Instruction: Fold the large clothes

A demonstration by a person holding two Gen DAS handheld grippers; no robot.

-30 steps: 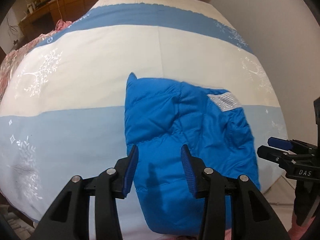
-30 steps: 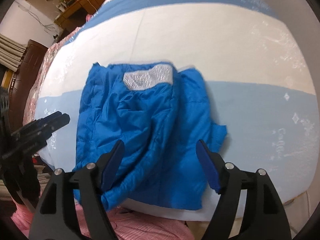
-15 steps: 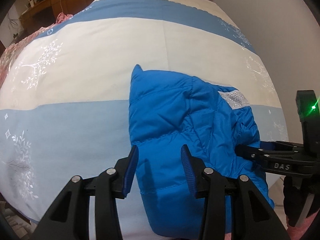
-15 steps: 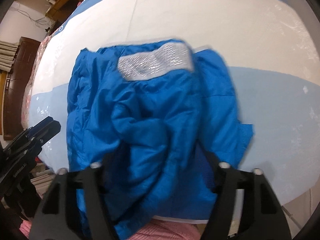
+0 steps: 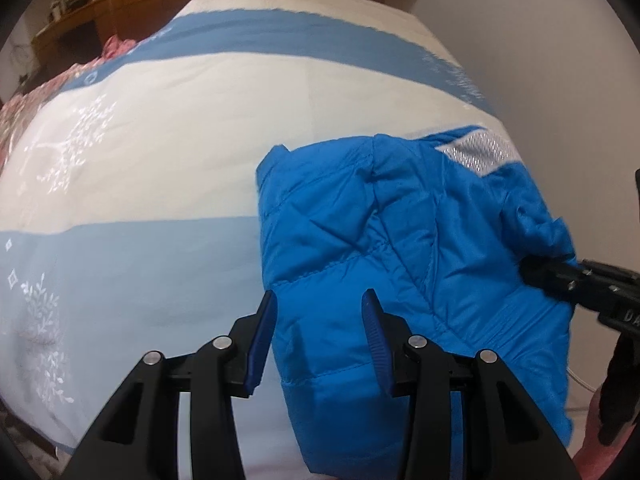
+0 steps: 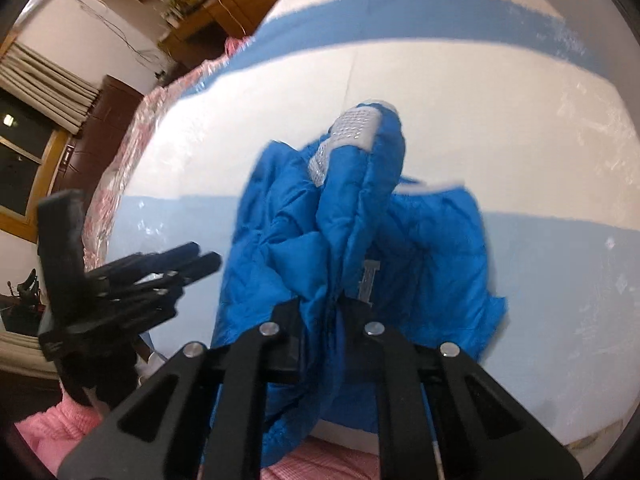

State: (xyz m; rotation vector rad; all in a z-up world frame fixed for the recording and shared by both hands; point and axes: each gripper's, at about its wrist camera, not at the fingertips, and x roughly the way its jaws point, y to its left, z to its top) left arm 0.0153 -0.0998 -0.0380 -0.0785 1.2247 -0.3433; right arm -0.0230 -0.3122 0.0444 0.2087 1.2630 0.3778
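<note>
Now the right hand-held gripper (image 6: 340,300) has just closed, pinching the blue jacket (image 6: 360,248); the left hand-held gripper (image 5: 318,336) hangs part-open, empty.

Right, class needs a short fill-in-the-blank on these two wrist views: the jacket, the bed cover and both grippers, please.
1. The right gripper is shut on a bunched fold of the ____ jacket.
2. The left gripper hovers with its jaws ____, gripping nothing.
3. The jacket lies on a bed cover striped in blue and ____.
4. A silvery mesh patch shows on the ____.

Missing words: blue; open; white; jacket
</note>
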